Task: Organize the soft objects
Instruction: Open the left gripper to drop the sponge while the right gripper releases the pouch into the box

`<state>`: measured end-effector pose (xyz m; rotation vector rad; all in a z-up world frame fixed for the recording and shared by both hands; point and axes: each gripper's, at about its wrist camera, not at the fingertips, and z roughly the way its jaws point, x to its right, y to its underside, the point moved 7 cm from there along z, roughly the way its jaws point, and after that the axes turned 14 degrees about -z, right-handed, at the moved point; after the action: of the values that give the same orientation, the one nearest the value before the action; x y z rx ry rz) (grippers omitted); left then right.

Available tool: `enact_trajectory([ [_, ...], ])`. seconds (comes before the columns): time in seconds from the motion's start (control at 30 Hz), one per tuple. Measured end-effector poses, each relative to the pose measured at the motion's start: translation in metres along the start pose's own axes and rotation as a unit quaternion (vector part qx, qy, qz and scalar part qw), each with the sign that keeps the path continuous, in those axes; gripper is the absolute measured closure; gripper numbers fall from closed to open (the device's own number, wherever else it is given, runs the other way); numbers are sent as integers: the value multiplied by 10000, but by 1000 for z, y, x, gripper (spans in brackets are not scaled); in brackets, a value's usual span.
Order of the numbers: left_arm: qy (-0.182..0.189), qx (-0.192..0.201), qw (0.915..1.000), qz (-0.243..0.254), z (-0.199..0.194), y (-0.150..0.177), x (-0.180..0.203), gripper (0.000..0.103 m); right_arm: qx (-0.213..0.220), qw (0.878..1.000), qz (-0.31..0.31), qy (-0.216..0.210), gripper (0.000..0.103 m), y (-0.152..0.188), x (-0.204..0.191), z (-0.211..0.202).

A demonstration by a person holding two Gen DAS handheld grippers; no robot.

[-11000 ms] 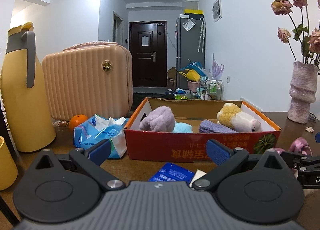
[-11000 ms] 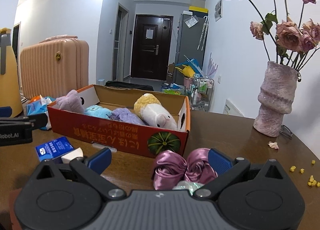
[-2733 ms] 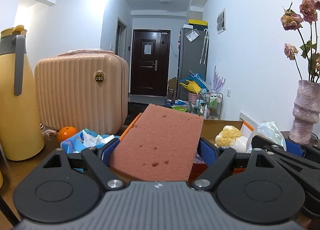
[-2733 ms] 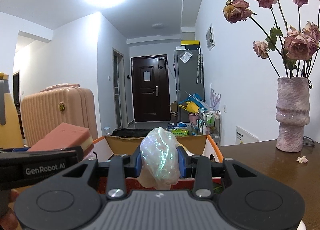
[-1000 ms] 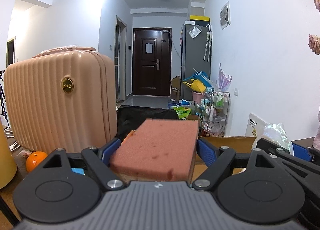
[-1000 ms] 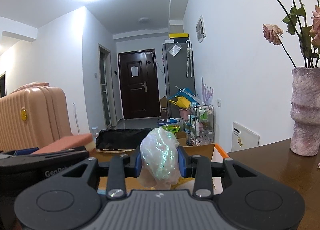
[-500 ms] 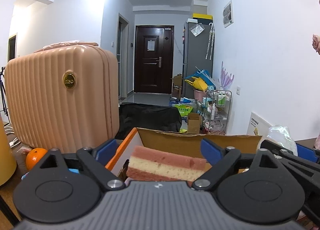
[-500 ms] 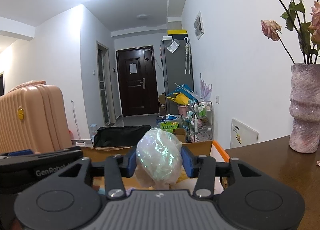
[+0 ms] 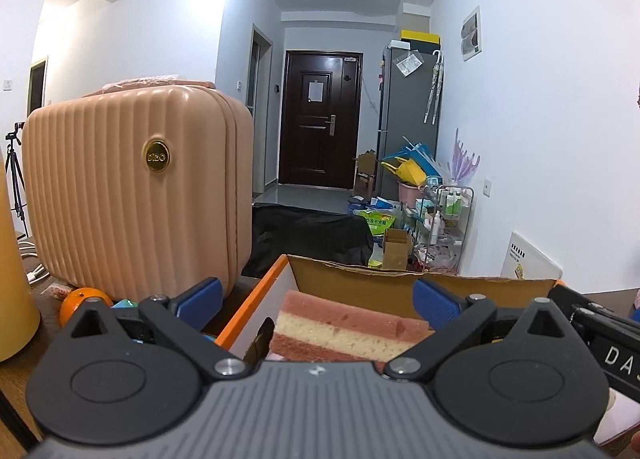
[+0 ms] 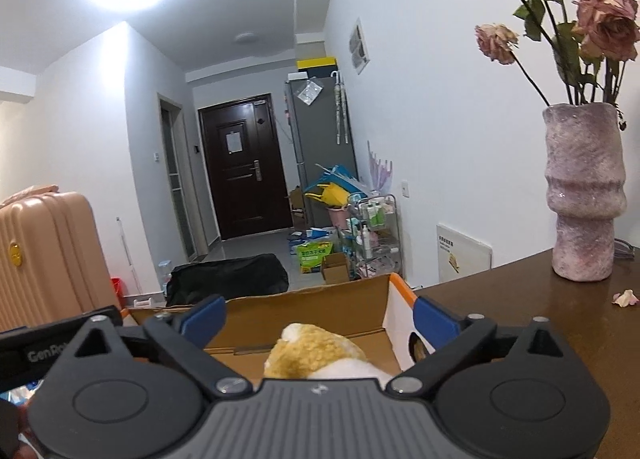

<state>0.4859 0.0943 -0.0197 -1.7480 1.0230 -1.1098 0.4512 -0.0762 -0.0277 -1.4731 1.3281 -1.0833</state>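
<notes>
My left gripper (image 9: 316, 295) is over the cardboard box (image 9: 400, 283), its jaws opening wide. The pink and cream layered sponge (image 9: 348, 333) lies in the box below and between the blue pads, touching neither. My right gripper (image 10: 320, 315) hangs over the same box (image 10: 312, 311), jaws opening, with nothing held between them. A yellow and white plush toy (image 10: 316, 355) lies in the box just under it. The shiny crumpled bag is out of sight. Each gripper shows at the edge of the other's view.
A peach ribbed suitcase (image 9: 136, 187) stands left of the box, with an orange (image 9: 80, 299) at its foot and a yellow jug (image 9: 12, 299) at the far left. A pink vase (image 10: 584, 195) of dried roses stands on the brown table (image 10: 520, 291) at the right.
The left jaws spread and the sponge dropped flat into the box. The right jaws spread from the shiny bag, which fell out of view, uncovering the plush toy.
</notes>
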Motion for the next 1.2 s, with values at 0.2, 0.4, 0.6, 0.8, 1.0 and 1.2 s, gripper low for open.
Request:
enact_trajectory([
  [0.2, -3, -15, 10000, -33, -1, 0, 0, 0, -12, 10000, 56, 8, 0, 0, 2, -1],
  [0.4, 10, -15, 10000, -34, -1, -1, 0, 0, 25, 10000, 44, 27, 0, 1, 0, -5],
  [0.6, 51, -23, 10000, -62, -5, -2, 1, 0, 46, 10000, 4, 42, 0, 2, 0, -12],
  [0.8, 126, -32, 9999, -25, -14, 0, 4, 0, 91, 9999, -1, 56, 0, 1, 4, -22],
  [1.0, 199, -47, 9998, -44, -27, 3, 6, 0, 133, 9999, -4, 102, 0, 1, 9, -35],
  [1.2, 230, -67, 9997, -71, -38, 5, 6, 0, 133, 9999, -8, 108, 0, 3, 12, -44],
])
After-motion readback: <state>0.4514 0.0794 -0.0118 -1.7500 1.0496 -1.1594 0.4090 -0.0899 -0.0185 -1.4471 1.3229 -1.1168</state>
